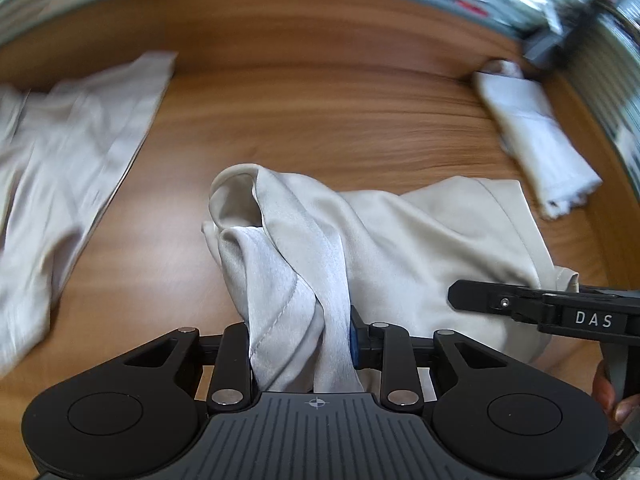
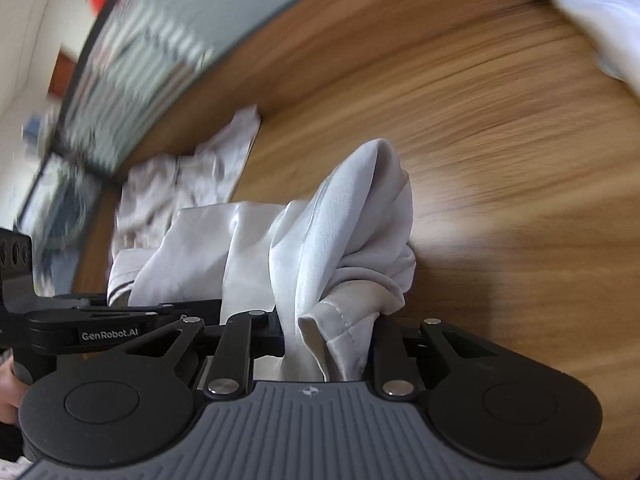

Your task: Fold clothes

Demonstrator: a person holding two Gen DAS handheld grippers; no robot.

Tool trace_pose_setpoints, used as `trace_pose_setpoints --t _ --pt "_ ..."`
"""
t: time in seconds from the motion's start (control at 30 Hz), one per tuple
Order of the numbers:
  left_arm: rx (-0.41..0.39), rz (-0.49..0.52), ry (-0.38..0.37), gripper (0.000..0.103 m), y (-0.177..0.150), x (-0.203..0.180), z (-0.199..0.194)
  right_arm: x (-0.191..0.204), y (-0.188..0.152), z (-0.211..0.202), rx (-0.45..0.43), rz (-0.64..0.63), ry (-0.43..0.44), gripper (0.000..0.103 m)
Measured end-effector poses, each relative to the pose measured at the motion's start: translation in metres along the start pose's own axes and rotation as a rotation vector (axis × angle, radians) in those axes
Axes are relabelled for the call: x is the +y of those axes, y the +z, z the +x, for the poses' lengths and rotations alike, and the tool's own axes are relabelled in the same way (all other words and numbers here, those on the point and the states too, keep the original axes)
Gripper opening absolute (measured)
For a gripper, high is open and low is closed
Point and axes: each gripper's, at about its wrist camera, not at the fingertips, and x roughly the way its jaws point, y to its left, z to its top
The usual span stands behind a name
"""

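A pale beige satin garment (image 1: 408, 232) lies half lifted on the wooden table (image 1: 320, 100). My left gripper (image 1: 300, 338) is shut on a bunched, hemmed edge of it, which rises between the fingers. In the right wrist view my right gripper (image 2: 326, 346) is shut on another bunched part of the same garment (image 2: 360, 216), with the cloth draping down to the table. One black finger (image 1: 500, 300) of the right gripper shows at the right edge of the left wrist view, over the garment. The left gripper's body (image 2: 104, 326) is at the left of the right wrist view.
A second light garment (image 1: 68, 160) lies spread at the table's left, also visible as a crumpled garment (image 2: 188, 176) near the far edge. A folded white cloth (image 1: 532, 132) sits at the far right corner. Bare wood lies between them. A hand (image 1: 612, 392) holds the right tool.
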Motion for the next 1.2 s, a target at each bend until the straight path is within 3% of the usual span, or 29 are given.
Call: trace_pose_setpoints --t 0.3,0.57,0.73,1.0,1.2 --pt "-0.013 0.341 -0.153 0.031 0.053 -0.078 -0.011 -0.025 -0.029 -0.095 -0.307 0.245 -0.085 0.023" --pt "-0.019 0.646 -0.27 0.031 0.085 -0.195 0.014 -0.075 -0.05 -0.173 -0.542 0.414 -0.197 0.023" --pt "-0.041 0.744 -0.288 0.031 0.106 -0.265 0.031 -0.11 -0.046 -0.21 -0.645 0.477 -0.244 0.023" --pt "-0.115 0.907 -0.168 0.03 0.172 -0.348 0.064 -0.172 0.026 -0.207 -0.773 0.55 -0.217 0.023" --pt "-0.13 0.996 -0.147 0.03 0.242 -0.383 0.089 -0.208 0.088 -0.185 -0.862 0.607 -0.211 0.023"
